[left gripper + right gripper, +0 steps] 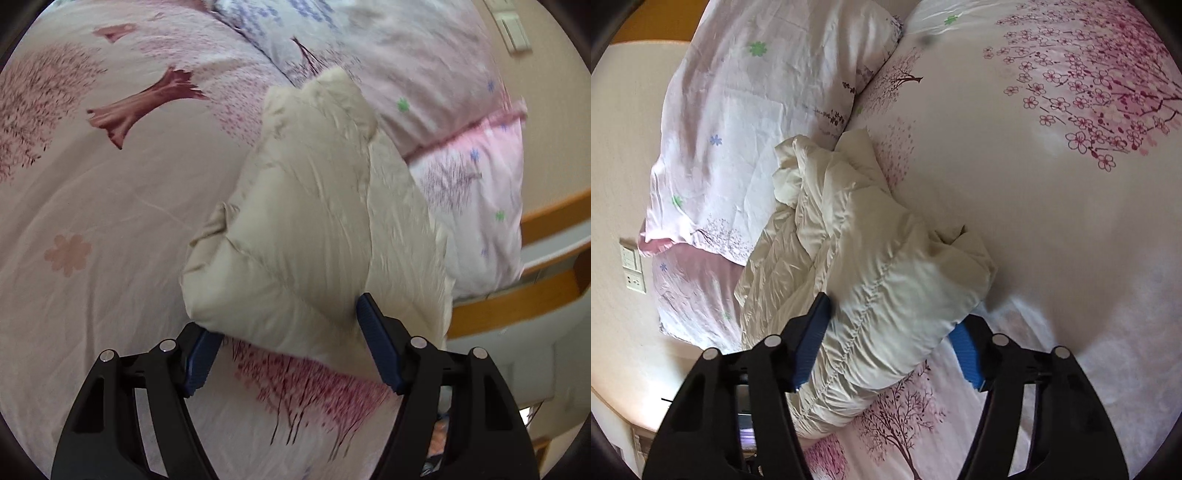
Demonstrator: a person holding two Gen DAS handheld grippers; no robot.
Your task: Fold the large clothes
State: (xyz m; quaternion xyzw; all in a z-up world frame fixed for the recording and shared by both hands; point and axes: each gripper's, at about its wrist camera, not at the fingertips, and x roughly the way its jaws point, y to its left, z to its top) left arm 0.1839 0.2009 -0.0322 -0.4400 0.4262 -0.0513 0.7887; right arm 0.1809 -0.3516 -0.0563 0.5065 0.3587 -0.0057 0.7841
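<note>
Cream padded garment bundled at mid-frame, fold seemingly near done.
Left wrist view: the left gripper is spread around the padded garment on the bedsheet. Right wrist view: the right gripper straddles the garment's lower end, jaws apart; pillow upper left.

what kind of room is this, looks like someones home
Most likely a bedroom in a home. A bed sheet printed with pink blossom trees covers a wide bed, matching pillows are stacked at its end, and a cream padded jacket lies on top beside them.
</note>
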